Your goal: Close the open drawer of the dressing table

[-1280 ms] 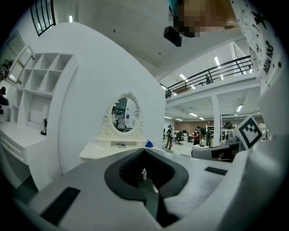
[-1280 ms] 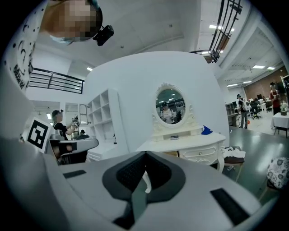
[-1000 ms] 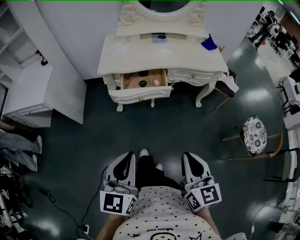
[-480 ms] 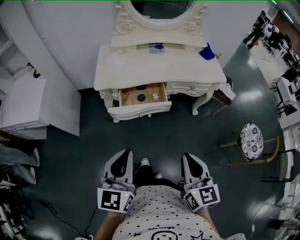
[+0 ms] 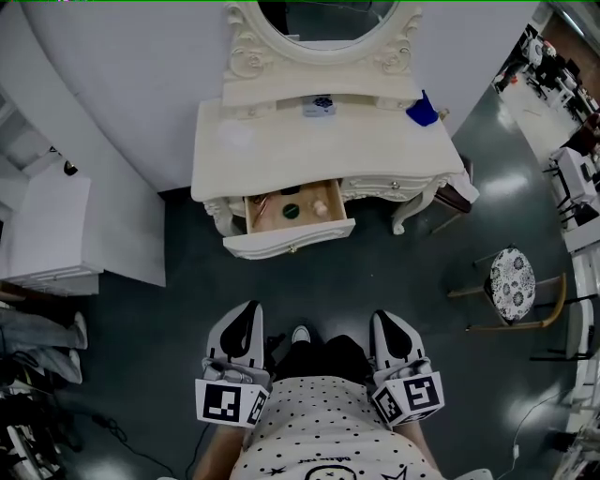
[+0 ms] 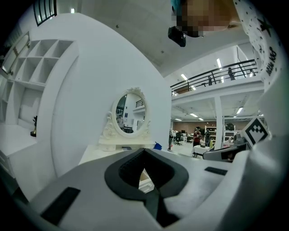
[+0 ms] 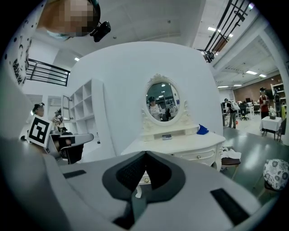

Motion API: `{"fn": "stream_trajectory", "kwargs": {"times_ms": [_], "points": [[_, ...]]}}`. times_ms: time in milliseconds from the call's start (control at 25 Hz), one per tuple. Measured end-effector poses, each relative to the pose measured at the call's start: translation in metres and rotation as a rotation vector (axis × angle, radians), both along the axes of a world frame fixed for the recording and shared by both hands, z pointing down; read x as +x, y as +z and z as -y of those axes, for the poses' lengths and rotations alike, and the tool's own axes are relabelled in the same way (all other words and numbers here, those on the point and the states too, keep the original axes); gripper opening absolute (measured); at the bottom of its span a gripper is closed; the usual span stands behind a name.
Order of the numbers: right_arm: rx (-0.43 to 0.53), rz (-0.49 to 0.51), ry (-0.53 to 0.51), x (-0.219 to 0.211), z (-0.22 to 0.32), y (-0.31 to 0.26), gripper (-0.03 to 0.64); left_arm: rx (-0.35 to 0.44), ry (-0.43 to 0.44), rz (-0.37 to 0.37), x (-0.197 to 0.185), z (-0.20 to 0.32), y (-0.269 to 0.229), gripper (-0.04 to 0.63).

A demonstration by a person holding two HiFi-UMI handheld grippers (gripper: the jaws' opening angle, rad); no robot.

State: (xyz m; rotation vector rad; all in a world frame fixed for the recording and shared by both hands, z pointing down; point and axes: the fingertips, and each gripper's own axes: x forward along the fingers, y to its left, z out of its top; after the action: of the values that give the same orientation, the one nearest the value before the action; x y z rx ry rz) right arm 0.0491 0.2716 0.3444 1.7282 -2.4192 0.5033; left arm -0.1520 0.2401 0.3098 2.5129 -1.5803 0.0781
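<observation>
The cream dressing table [image 5: 319,141] stands against the wall ahead, under an oval mirror [image 5: 323,14]. Its left drawer [image 5: 289,238] is pulled out; inside lie a dark green round thing [image 5: 292,212], a pale thing and a brown stick. My left gripper [image 5: 247,312] and right gripper [image 5: 385,321] are held low in front of my body, well short of the drawer. Both are shut with nothing in them. In the left gripper view the left gripper [image 6: 145,154] points at the table, with part of the drawer showing through its jaws. In the right gripper view the right gripper [image 7: 145,155] points at the table [image 7: 180,143] too.
A chair with a patterned seat [image 5: 512,278] stands at the right. A white shelf unit [image 5: 47,230] stands at the left, with a person's legs [image 5: 42,330] beside it. A blue thing [image 5: 421,112] lies on the tabletop. A stool with cloth [image 5: 459,187] is beside the table's right leg.
I have stepped toward the dressing table; it and the open drawer sit lower and nearer in the head view. Both grippers came forward with me, still shut.
</observation>
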Motion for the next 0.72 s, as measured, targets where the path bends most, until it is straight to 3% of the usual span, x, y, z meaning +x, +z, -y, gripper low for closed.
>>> {"fn": "stream_trajectory", "kwargs": {"times_ms": [360, 720], "points": [[-0.040, 0.006, -0.033, -0.005, 0.029, 0.012, 0.008, -0.041, -0.059, 0.004, -0.014, 0.022, 0.015, 0.011], [-0.044, 0.010, -0.117, 0.018, 0.087, 0.014, 0.008, -0.026, -0.196, 0.026, -0.010, 0.066, 0.008, 0.011]]}}
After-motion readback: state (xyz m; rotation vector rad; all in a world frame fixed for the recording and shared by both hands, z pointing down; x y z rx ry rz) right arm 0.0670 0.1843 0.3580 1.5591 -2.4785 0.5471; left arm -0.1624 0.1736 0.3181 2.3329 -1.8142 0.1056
